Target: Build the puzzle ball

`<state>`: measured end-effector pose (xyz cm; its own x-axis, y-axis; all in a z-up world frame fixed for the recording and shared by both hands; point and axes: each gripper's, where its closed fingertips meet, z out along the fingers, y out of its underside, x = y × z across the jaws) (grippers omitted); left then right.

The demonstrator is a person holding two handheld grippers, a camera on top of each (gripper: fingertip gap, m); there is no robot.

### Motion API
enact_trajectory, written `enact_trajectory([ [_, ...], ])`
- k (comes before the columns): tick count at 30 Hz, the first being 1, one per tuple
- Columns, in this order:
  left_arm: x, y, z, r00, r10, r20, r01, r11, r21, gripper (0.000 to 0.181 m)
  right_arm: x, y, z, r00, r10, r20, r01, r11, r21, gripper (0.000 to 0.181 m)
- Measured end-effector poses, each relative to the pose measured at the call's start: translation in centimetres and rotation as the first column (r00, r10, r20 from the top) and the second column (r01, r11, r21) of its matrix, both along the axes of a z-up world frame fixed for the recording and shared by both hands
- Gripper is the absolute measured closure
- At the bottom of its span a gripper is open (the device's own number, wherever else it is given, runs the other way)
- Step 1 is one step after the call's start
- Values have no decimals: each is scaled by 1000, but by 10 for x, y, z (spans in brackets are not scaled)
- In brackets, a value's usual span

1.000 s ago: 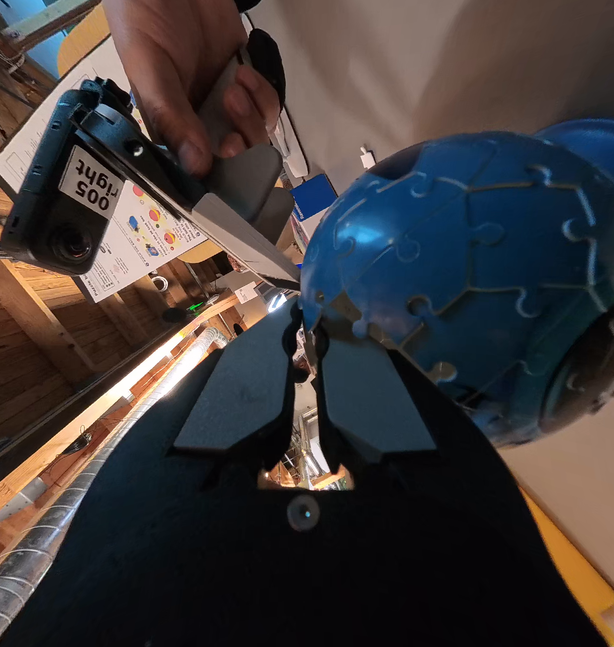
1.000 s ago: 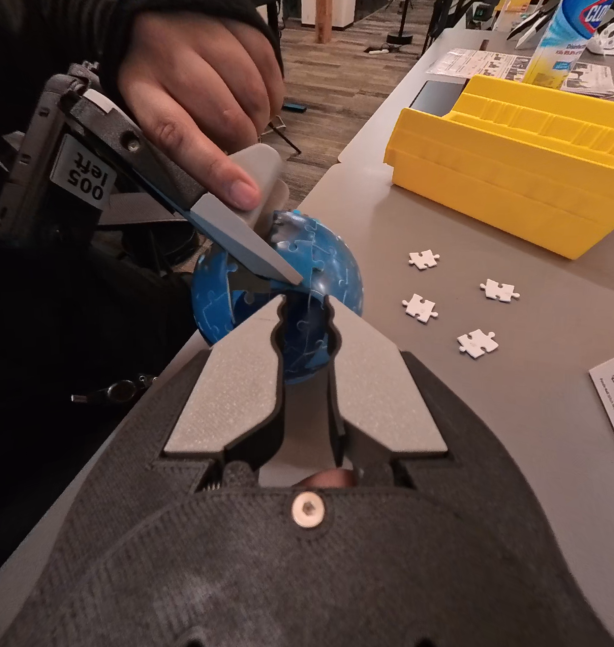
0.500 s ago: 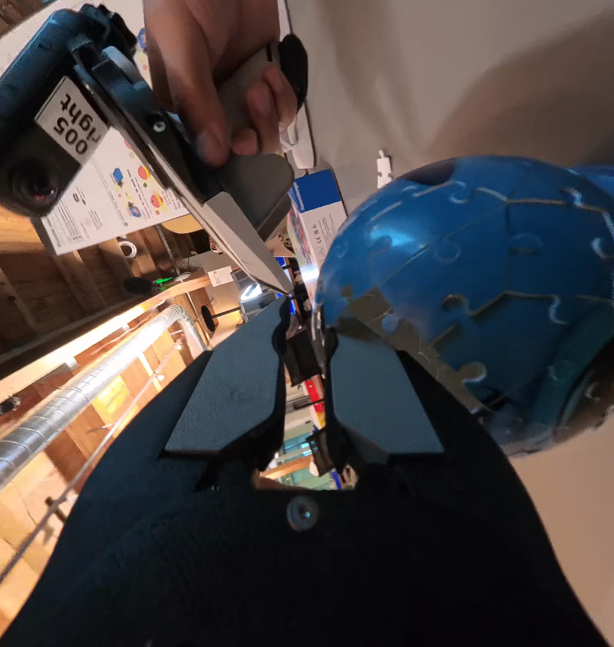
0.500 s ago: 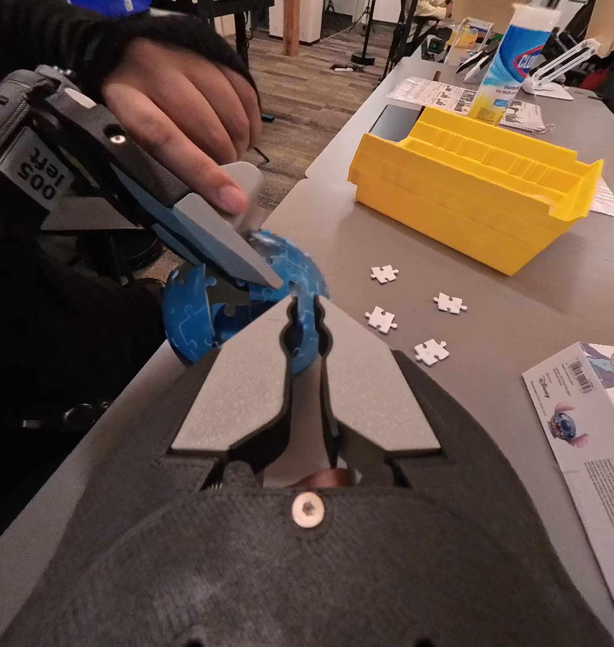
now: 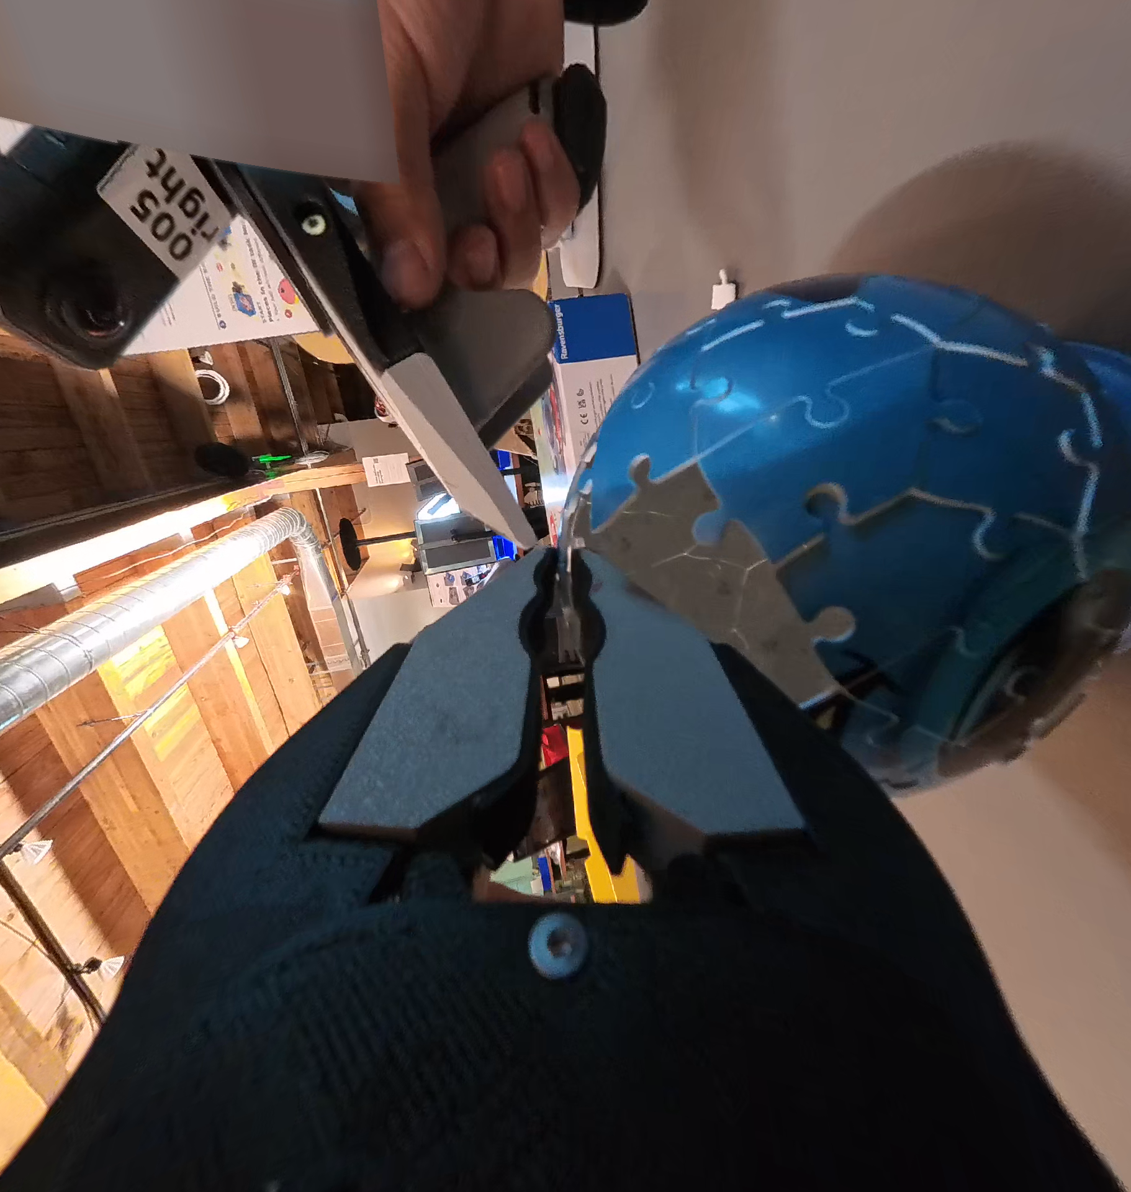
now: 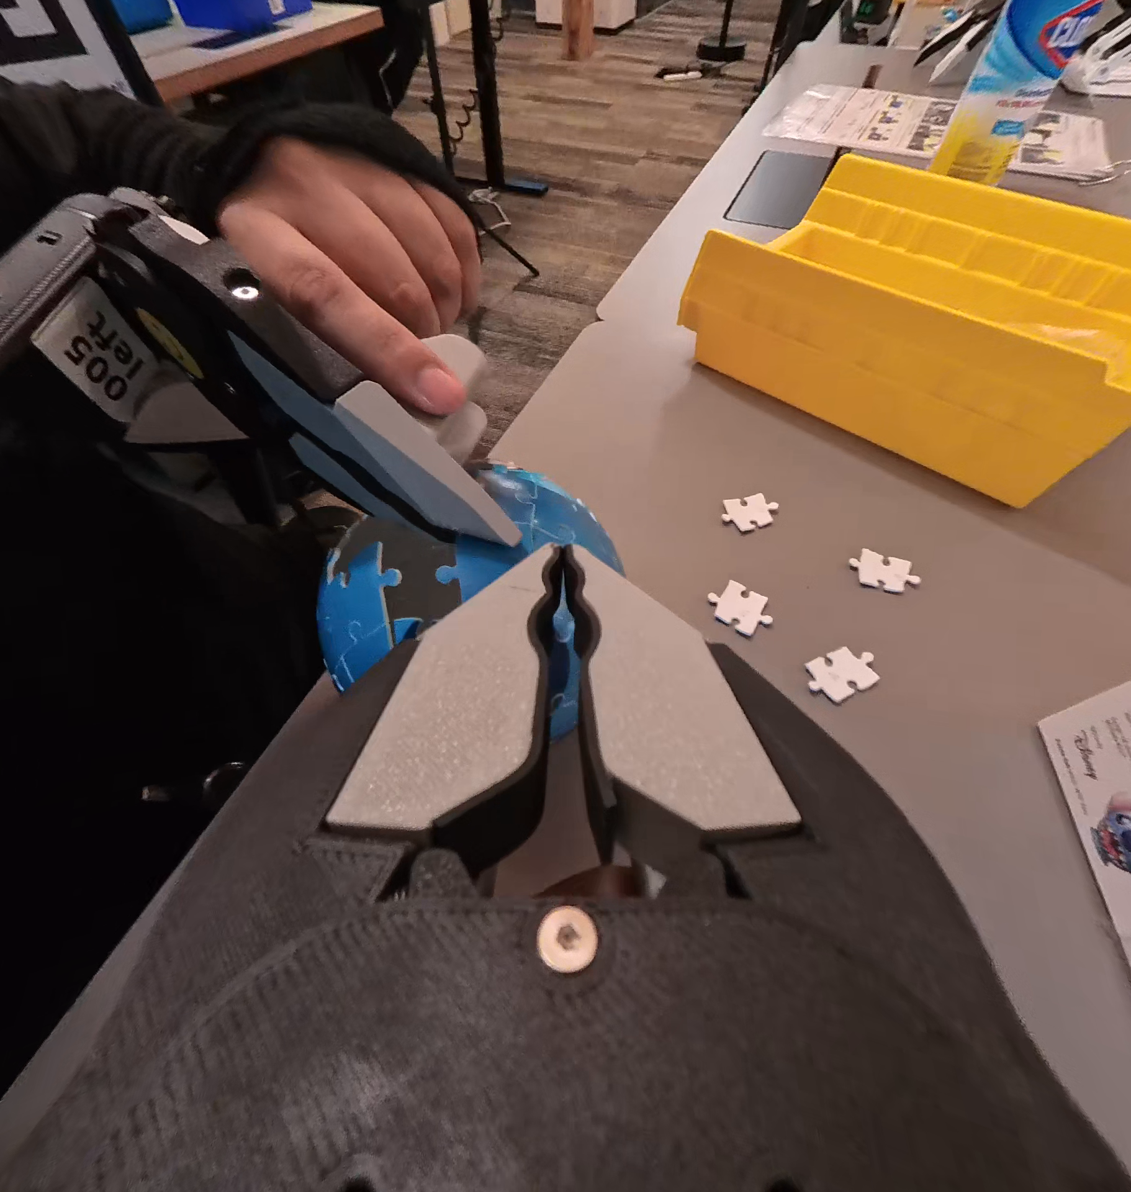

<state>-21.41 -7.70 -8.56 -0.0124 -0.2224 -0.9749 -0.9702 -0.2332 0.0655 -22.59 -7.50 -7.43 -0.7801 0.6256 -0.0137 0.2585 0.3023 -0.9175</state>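
The blue puzzle ball (image 5: 872,484) is partly built, with an open grey patch where pieces are absent, and it rests at the near edge of the grey table (image 6: 679,419). My left gripper (image 5: 560,561) is shut on the thin rim of the ball's shell beside that patch. In the right wrist view the ball (image 6: 369,619) lies behind my fingers, with the left gripper (image 6: 492,532) pressed on its top. My right gripper (image 6: 560,551) is shut, its tips meeting just above the ball next to the left gripper's tips. Nothing shows between its pads. It also shows in the left wrist view (image 5: 521,538).
Several loose white puzzle pieces (image 6: 740,606) lie on the table to the right of the ball. A yellow bin (image 6: 937,335) stands behind them. A printed box (image 6: 1117,806) lies at the right edge, and a wipes canister (image 6: 1014,84) stands far back. The table's edge is at the ball's left. Both grippers' tips are close together, under 4 cm apart.
My left gripper opened briefly and shut again on the ball's rim. My right gripper closed from open to shut and rose slightly. The ball turned a little.
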Motion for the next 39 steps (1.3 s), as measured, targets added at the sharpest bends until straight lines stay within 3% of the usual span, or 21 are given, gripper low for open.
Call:
enact_trajectory([
  [7,-1,1,-1,1000,-14,19,14,1000,-3,181,-4,-4,-11,999,29,31,-29,999,29,181],
  [11,-1,1,-1,999,-22,35,22,1000,8,181,-5,0,5,1000,28,-10,-29,999,-16,181],
  [15,-1,1,-1,999,-24,38,23,1000,11,181,-5,-5,-12,998,58,33,-60,998,36,181],
  [20,-1,0,-2,999,-26,38,25,1000,10,181,-9,-3,4,999,50,-2,-50,999,-19,181],
  [23,-1,0,-3,999,-25,41,25,1000,0,181,-2,-10,-13,993,104,57,-105,994,25,181],
  [29,-2,1,-2,999,-22,34,22,1000,5,181,-8,-2,9,998,49,-26,-49,998,-25,181],
  [33,-3,1,-2,999,-16,33,16,1000,3,181,-4,-8,-14,996,82,38,-84,995,50,181],
  [39,-2,1,-2,999,-20,26,20,1000,10,181,-8,-3,5,998,52,-26,-52,999,1,181],
])
